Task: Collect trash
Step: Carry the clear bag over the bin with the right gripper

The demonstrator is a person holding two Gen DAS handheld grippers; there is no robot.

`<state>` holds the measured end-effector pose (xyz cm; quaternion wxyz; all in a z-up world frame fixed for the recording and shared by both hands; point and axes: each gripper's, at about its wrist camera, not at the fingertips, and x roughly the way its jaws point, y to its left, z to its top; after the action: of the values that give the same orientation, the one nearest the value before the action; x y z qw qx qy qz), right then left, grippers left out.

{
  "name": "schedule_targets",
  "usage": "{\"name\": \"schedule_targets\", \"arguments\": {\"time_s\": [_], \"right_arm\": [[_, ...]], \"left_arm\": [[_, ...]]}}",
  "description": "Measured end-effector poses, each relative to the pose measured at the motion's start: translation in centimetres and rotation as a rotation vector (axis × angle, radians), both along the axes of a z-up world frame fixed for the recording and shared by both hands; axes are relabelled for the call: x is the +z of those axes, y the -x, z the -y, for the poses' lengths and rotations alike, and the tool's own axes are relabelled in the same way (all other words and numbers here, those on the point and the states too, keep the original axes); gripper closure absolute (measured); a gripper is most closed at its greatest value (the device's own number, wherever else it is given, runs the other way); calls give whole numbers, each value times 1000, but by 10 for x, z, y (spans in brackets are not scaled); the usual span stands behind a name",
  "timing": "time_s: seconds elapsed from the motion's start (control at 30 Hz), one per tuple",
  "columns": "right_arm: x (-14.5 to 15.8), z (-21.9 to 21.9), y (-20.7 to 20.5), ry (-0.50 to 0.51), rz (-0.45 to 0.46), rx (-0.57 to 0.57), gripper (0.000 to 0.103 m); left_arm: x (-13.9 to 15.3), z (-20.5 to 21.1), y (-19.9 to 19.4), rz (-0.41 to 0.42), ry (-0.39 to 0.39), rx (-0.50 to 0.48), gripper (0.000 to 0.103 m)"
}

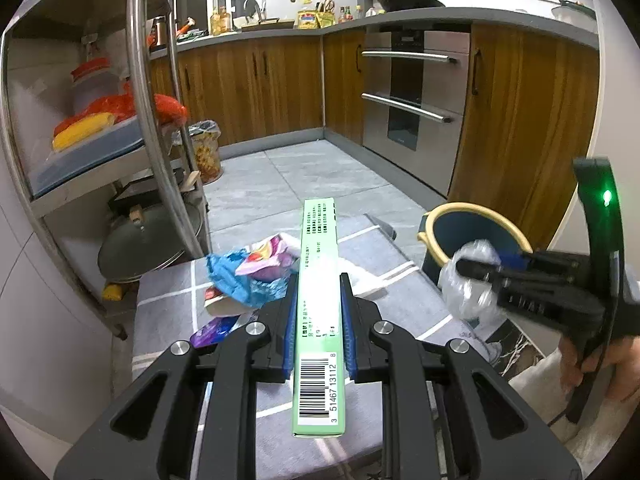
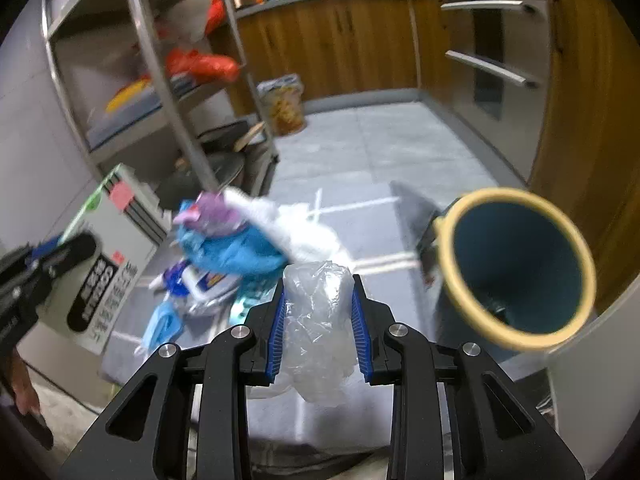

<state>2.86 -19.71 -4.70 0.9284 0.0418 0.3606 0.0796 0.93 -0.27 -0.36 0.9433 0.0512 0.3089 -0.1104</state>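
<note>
While a green box (image 1: 319, 312) is clamped in the left tool (image 1: 319, 308), crumpled clear plastic (image 2: 318, 320) is gripped by the right tool (image 2: 319, 312), the bin (image 2: 516, 264) at two o'clock.

Both fisheye views sit just behind their own gripper fingers, looking forward and slightly down over the grey bench (image 1: 172, 292) toward the kitchen floor and wooden cabinets. The left wrist view faces straight ahead, with the bin (image 1: 472, 236) at right of frame. The right wrist view is close above the bin (image 2: 516, 264), lower right. Both share the trash pile (image 1: 256, 276) (image 2: 236, 248), metal shelf (image 1: 156, 120) (image 2: 160, 80) and oven.
</note>
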Motion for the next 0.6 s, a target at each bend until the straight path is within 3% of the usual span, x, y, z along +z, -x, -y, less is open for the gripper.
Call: {"name": "schedule_targets", "arguments": {"time_s": [0.2, 0.37, 0.47, 0.6], "right_arm": [[42, 35, -5, 3, 89, -43, 72], [70, 65, -17, 97, 163, -65, 72], [76, 86, -27, 149, 187, -113, 72], [72, 117, -37, 119, 184, -191, 72]], "left_arm": [[18, 18, -3, 51, 12, -33, 85], [40, 29, -17, 81, 83, -60, 85], [59, 36, -33, 101, 124, -74, 85], [84, 51, -52, 137, 138, -112, 85]]}}
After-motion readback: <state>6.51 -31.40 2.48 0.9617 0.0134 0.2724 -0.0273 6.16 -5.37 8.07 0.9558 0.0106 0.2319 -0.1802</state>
